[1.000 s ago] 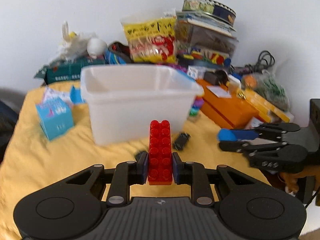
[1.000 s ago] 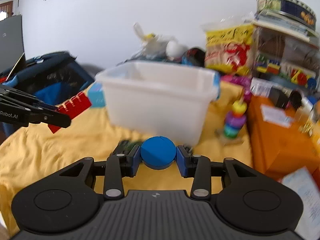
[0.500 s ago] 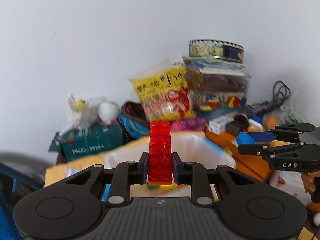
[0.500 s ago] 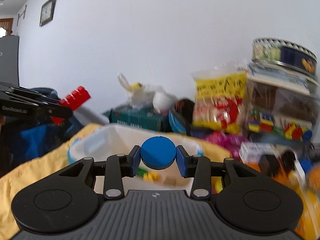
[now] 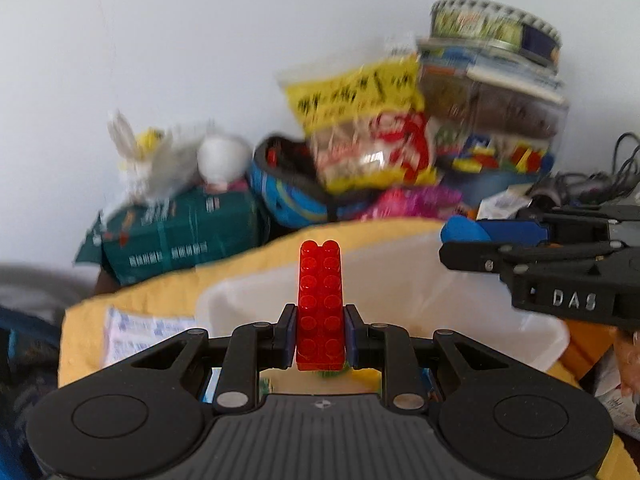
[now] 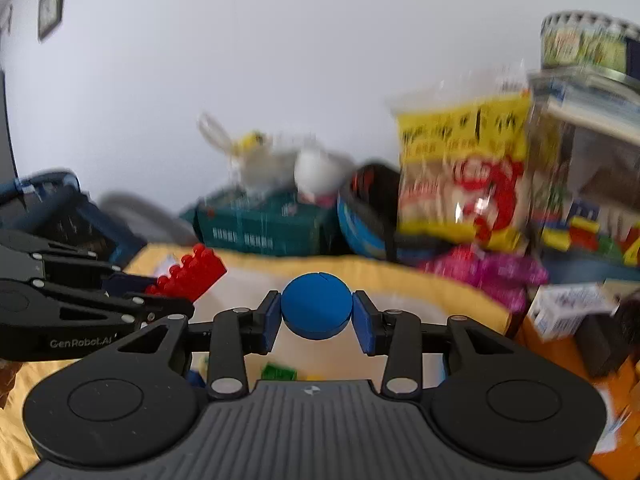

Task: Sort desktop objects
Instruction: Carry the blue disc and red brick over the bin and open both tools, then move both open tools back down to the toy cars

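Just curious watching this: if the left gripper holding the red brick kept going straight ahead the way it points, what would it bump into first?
Probably the far wall of the white tub, though depth is unclear.

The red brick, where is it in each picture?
Left wrist view: the red brick stands upright in the middle, clamped in the left gripper.
Right wrist view: the same brick sits at the left, tilted, poking out of that gripper.
Shared landmark: the yellow snack bag against the wall.
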`<state>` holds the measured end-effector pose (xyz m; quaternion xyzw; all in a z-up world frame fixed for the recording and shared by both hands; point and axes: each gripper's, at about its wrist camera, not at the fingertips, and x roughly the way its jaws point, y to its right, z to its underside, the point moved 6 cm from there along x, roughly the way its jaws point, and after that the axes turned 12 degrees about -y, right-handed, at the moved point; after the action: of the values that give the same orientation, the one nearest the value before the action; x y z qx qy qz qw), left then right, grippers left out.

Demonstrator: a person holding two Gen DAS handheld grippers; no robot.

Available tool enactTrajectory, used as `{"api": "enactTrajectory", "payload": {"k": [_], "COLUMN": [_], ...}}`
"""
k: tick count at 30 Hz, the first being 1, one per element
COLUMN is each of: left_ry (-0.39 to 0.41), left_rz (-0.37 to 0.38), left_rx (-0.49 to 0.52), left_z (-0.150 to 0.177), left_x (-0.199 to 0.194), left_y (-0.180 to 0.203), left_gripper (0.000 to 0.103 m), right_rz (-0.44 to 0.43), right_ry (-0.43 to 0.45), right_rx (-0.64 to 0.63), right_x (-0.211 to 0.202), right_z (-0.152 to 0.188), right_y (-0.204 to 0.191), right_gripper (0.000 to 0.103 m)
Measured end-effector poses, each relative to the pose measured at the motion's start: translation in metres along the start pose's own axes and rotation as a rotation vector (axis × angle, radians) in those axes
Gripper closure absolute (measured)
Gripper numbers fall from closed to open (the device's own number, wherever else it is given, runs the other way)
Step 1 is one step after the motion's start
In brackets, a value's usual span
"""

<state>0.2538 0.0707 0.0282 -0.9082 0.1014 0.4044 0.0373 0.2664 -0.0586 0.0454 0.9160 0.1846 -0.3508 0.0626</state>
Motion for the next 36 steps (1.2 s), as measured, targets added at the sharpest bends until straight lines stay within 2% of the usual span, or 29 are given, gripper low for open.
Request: {"api": "enactTrajectory", "payload": {"k": [3,6,10,13,17,22,24,27,29,32,36], "left_ry": [-0.038,-0.013,0.036,0.091,0.13,0.078,0.029,-0.069,-0.103,-0.139,-0.164], "left_rz": [0.015,0.013,0.001,0.005,0.018,0.027,0.025,0.05,0.07,0.075,0.1], "left_rx": [-0.012,0.002,0.008,0.012,0.033,0.046,0.048,0.02,0.0,-0.022,-0.045], "left_z": [0.007,0.01,0.009,0.014,0.046,0.104,0.13,0.164,0.178,0.196,0.206], "left_x": [0.011,0.003,-0.021,-0.047,-0.078,-0.089,-0.082,-0.066,-0.058,-0.049,-0.044], "left_y": [-0.001,0.001,0.001,0.005,0.011,0.02,0.025,0.032,0.035,0.041,0.049], "left_gripper": [0.074,0.059,0.058,0.054,0.052,0.049,0.048,0.048,0.048,0.048,0.048], "right_rz": [-0.003,0.0,0.005,-0.006,-0.079,-0.103,-0.114,-0.077,-0.052,-0.068,-0.077], "right_ry": [-0.042,-0.038,0.003,0.049,0.093,0.083,0.028,-0.074,-0.128,-0.159,-0.2], "right_rx": [0.005,0.013,0.023,0.029,0.048,0.063,0.086,0.073,0.06,0.073,0.102], "right_x": [0.01,0.009,-0.006,-0.024,-0.06,-0.087,-0.084,-0.067,-0.058,-0.059,-0.055], "right_z": [0.01,0.014,0.011,0.01,0.028,0.076,0.103,0.141,0.163,0.185,0.2], "right_y": [-0.003,-0.004,-0.005,-0.009,-0.014,-0.011,-0.012,-0.017,-0.02,-0.023,-0.023], "right_gripper": [0.06,0.059,0.057,0.054,0.047,0.045,0.045,0.045,0.045,0.045,0.045]}}
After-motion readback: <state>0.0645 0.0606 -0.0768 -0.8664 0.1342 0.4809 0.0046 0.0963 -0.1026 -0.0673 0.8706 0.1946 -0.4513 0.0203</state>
